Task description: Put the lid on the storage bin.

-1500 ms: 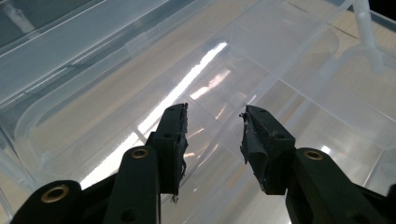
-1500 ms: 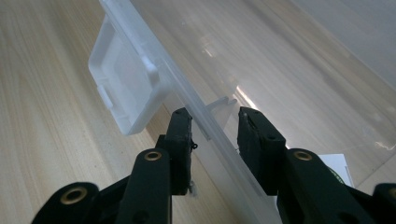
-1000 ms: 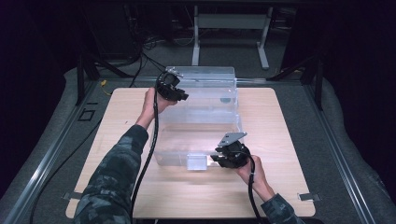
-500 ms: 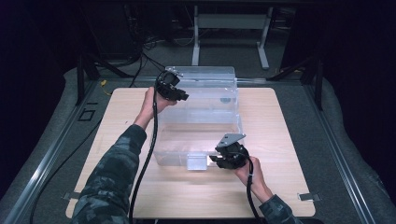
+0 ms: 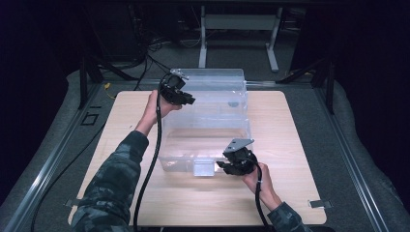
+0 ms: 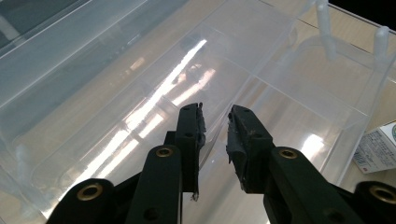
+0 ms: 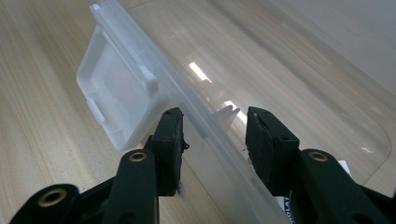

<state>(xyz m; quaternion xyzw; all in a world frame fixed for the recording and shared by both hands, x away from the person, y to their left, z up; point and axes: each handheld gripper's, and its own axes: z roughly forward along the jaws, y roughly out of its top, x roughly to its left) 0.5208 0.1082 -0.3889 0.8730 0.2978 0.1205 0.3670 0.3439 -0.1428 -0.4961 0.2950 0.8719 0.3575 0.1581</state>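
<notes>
both grippers straddle the clear bin (image 5: pixel 208 121): left fingers (image 6: pixel 189 128) clamped on its wall, right fingers (image 7: pixel 170 135) apart around its rim.

dark room, wooden table (image 5: pixel 300 145)

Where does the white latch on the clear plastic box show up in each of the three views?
High view: latch at the middle of the clear box's near edge, left of the right gripper.
Left gripper view: not in it.
Right gripper view: latch upper left, above the left jaw.
Shared landmark: wooden table.
</notes>
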